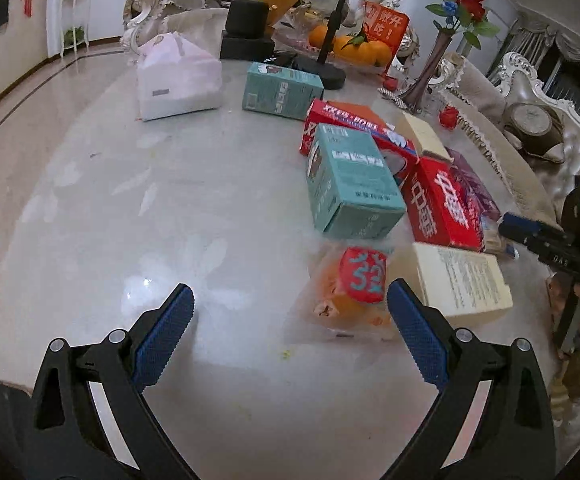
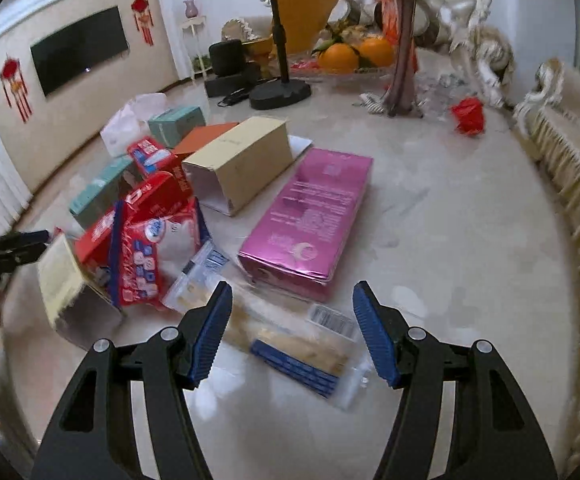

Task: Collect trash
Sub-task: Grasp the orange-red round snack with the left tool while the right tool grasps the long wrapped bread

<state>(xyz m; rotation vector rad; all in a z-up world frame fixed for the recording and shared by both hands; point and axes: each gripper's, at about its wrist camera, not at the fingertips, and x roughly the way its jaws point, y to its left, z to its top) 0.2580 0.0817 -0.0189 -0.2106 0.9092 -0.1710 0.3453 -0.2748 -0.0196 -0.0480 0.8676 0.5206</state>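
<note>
The left gripper (image 1: 290, 316) hangs above the pale marble table (image 1: 130, 220) with its blue ribbed fingers (image 1: 166, 336) spread wide and nothing between them. Just past its right finger lies a clear plastic snack bag with an orange and red label (image 1: 349, 288), soft and blurred, its print unreadable. Beyond it a teal cardboard box (image 1: 349, 188) leans on a red carton with white lettering (image 1: 441, 204), and a cream box printed with small text (image 1: 461, 284) lies beside the bag. To the left of this pile the table is bare and open as far as a white tissue pack (image 1: 178, 76).

The right gripper (image 2: 291, 328) also stands open and empty, its fingers (image 2: 210, 336) either side of a flat clear wrapper with a dark blue strip (image 2: 301, 352) that lies on the table beneath them; whether they touch it cannot be told. Behind the wrapper rests a shiny pink rectangular box (image 2: 313, 216), then an open-ended tan cardboard box (image 2: 242, 160). At left a red and white tissue packet (image 2: 154, 256) partly hides the cartons stacked behind it. To the right of the pink box the table is open up to its curved edge, where a fringed cream sofa (image 2: 569, 184) runs alongside. The frame corners are dark, cut off by the lens.
</note>
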